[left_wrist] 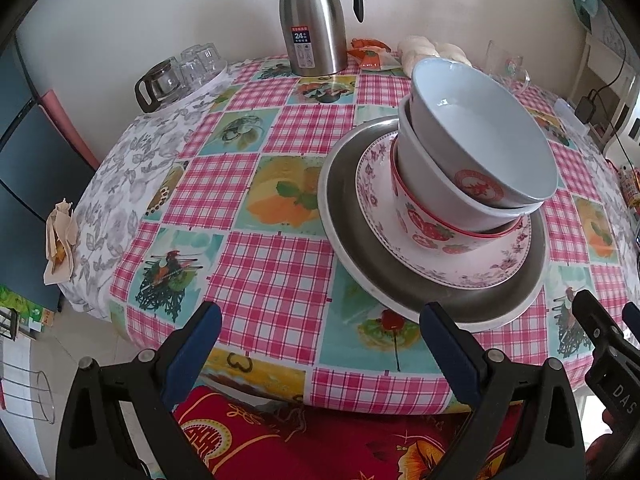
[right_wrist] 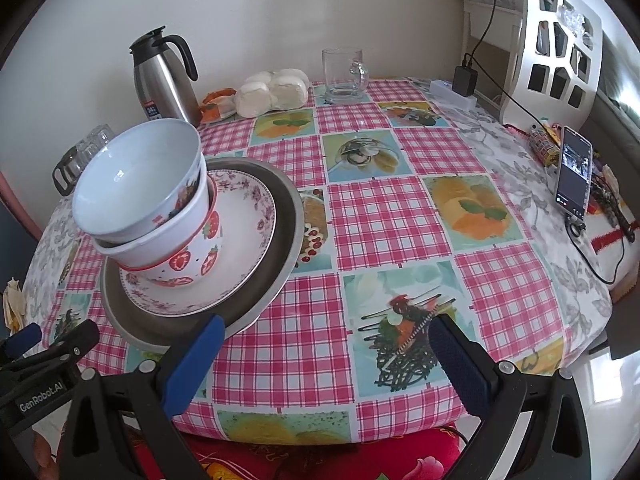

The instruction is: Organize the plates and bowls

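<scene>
Steel tray (left_wrist: pixel 400 292) bears a floral plate (left_wrist: pixel 480 264) and three nested bowls (left_wrist: pixel 472 152) (topmost tilted), just beyond the wide-open, empty left gripper (left_wrist: pixel 320 336). Right wrist view: right gripper (right_wrist: pixel 324 344) gapes empty beside that tray (right_wrist: pixel 280 248).

The middle bowl (left_wrist: pixel 440 196) is largely hidden inside the strawberry bowl (left_wrist: pixel 436 228) and under the top bowl (left_wrist: pixel 480 132) — only its rim and upper wall are seen. Behind that stack, the glass mug (left_wrist: pixel 506 66) is partly covered. The flask's label (left_wrist: pixel 301 42) is too small to be read.
</scene>
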A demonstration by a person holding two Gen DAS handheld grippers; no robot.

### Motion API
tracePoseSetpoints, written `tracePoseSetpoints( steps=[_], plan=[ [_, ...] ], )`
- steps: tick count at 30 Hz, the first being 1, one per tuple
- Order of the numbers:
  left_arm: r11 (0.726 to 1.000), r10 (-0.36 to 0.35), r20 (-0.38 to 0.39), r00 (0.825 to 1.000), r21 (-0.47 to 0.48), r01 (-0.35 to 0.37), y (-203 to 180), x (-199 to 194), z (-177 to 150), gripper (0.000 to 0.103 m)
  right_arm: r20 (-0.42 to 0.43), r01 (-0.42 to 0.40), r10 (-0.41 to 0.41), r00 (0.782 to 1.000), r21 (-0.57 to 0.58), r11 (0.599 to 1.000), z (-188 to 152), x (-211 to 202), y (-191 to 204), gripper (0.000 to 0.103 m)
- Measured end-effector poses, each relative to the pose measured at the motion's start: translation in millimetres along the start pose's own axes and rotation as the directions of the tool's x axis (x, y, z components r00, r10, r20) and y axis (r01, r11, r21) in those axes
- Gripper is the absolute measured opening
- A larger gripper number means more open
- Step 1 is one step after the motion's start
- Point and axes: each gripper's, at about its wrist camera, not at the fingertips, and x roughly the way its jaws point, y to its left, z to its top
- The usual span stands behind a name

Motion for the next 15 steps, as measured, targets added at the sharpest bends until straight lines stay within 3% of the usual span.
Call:
tracePoseSetpoints(
  steps=[15],
  plan=[
    [1.0, 0.004, -0.022, 1.0, -0.004, -0.004, 3.3, 5.7, 1.0, 0.099, -0.01, 0.006, -0.006, 1.0, -0.006, 1.0, 0.0, 4.1, 0.2, 0.103]
  ],
)
